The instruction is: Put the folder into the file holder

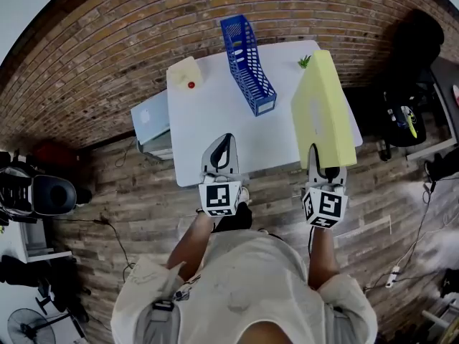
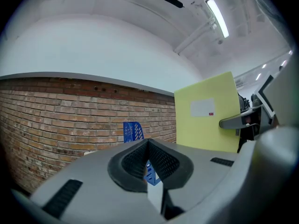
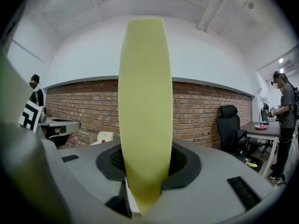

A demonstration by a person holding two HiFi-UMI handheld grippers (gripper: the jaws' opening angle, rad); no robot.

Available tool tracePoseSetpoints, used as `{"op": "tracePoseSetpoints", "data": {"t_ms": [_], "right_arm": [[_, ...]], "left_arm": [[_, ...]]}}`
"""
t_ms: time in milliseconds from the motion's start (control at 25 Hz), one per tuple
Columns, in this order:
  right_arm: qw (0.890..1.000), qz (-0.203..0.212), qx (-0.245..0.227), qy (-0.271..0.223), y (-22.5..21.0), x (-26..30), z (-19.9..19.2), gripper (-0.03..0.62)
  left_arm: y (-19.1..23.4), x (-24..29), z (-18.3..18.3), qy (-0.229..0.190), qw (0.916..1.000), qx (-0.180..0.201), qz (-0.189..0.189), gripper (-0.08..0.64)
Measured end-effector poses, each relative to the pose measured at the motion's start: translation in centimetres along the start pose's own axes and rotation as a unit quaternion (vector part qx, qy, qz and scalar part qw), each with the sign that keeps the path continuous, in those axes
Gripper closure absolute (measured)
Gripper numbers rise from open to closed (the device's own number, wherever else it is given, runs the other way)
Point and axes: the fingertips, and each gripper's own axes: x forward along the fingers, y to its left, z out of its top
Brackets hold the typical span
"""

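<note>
A blue mesh file holder (image 1: 247, 63) stands empty at the back of the white table (image 1: 208, 120). My right gripper (image 1: 323, 165) is shut on the lower edge of a pale yellow folder (image 1: 323, 110), which stands upright over the table's right side, right of the holder. In the right gripper view the folder (image 3: 144, 101) rises edge-on from between the jaws (image 3: 145, 171). My left gripper (image 1: 225, 140) is shut and empty at the table's near edge. From the left gripper view, the holder (image 2: 132, 130) shows ahead and the folder (image 2: 205, 113) to the right.
A cream object with a red dot (image 1: 186, 72) sits on the table's back left corner, a small green plant (image 1: 305, 61) at the back right. A silver laptop (image 1: 150, 117) lies left of the table. Black chairs (image 1: 412, 41) and a standing person (image 3: 282, 120) are off right.
</note>
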Motion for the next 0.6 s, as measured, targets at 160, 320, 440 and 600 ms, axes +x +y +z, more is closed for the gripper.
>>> {"op": "tracePoseSetpoints", "data": {"t_ms": [160, 320, 440, 600], "right_arm": [[1.000, -0.002, -0.006, -0.001, 0.0, 1.6, 0.7, 0.428], [1.000, -0.002, -0.015, -0.019, -0.1, 3.3, 2.9, 0.428], [0.999, 0.001, -0.020, -0.041, 0.0, 4.3, 5.2, 0.428], [0.997, 0.010, -0.020, -0.078, 0.7, 5.6, 8.5, 0.428]], "left_arm": [[0.7, 1.4, -0.8, 0.006, 1.0000, -0.004, -0.002, 0.552], [1.2, 2.7, -1.4, 0.009, 0.9999, -0.011, -0.005, 0.552], [1.7, 3.6, -1.4, 0.007, 0.9999, -0.014, -0.006, 0.552], [2.6, 4.7, -1.5, 0.007, 0.9999, -0.014, -0.003, 0.552]]}}
